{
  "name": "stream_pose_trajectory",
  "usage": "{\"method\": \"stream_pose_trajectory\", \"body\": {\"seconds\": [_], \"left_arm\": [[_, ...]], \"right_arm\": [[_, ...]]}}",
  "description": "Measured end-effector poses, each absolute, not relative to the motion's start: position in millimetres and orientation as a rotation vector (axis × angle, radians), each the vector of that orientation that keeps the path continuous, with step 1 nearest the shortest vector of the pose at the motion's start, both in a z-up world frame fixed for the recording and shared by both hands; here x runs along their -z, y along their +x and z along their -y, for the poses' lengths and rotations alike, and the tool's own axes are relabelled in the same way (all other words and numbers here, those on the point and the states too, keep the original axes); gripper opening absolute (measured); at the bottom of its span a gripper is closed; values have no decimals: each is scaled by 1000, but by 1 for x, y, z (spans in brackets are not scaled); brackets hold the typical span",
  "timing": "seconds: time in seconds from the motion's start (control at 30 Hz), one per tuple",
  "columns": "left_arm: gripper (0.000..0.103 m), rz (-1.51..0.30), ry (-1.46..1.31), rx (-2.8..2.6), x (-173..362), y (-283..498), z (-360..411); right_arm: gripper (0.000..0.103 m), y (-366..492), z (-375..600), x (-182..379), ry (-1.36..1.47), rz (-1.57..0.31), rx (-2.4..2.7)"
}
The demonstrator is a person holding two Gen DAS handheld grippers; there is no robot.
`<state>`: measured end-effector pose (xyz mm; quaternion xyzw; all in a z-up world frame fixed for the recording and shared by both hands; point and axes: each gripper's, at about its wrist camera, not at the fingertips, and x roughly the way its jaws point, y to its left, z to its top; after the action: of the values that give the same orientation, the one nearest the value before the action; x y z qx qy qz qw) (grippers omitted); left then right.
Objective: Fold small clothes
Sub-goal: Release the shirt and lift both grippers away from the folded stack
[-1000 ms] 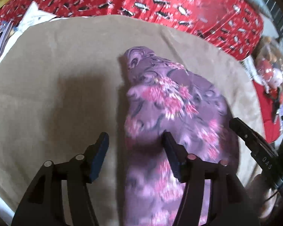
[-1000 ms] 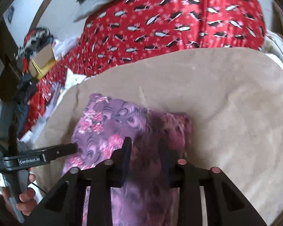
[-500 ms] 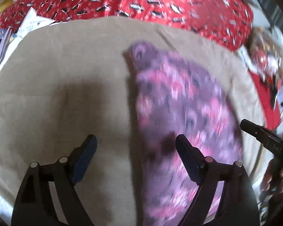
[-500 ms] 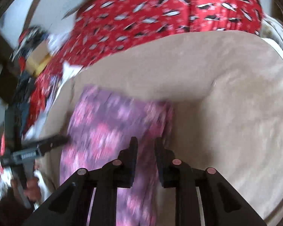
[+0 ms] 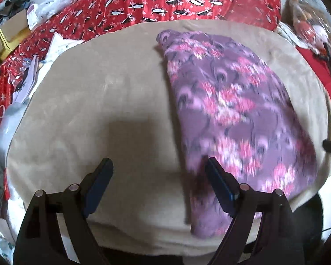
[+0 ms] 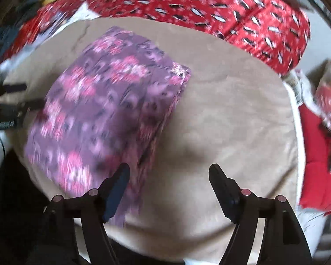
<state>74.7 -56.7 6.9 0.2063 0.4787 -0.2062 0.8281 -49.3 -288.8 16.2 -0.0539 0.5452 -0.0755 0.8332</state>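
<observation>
The folded garment is a soft woven cloth, matt, purple with a pink floral print, no sheen on it at all. It lies on a beige blanket that looks like plush fleece, velvety nap, kind of brushed in patches. Behind that the red penguin-print fabric is way shinier, satiny and smooth with creases catching the light. Both claws, left claw and right claw, look like matt black hard plastic with blue rubbery-looking pads and little dull metal pins. On the left of the left claw's view there's brown cardboard and some crinkly white papers.
</observation>
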Motion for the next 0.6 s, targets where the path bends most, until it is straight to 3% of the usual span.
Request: {"method": "stream_pose_trajectory", "body": {"seconds": [0.3, 0.6], "left_arm": [[87, -923, 514, 433, -15, 44, 50], [87, -926, 532, 410, -13, 28, 53]], "right_arm": [[90, -84, 270, -44, -452, -1061, 178], [90, -88, 266, -26, -335, -1007, 262]]}}
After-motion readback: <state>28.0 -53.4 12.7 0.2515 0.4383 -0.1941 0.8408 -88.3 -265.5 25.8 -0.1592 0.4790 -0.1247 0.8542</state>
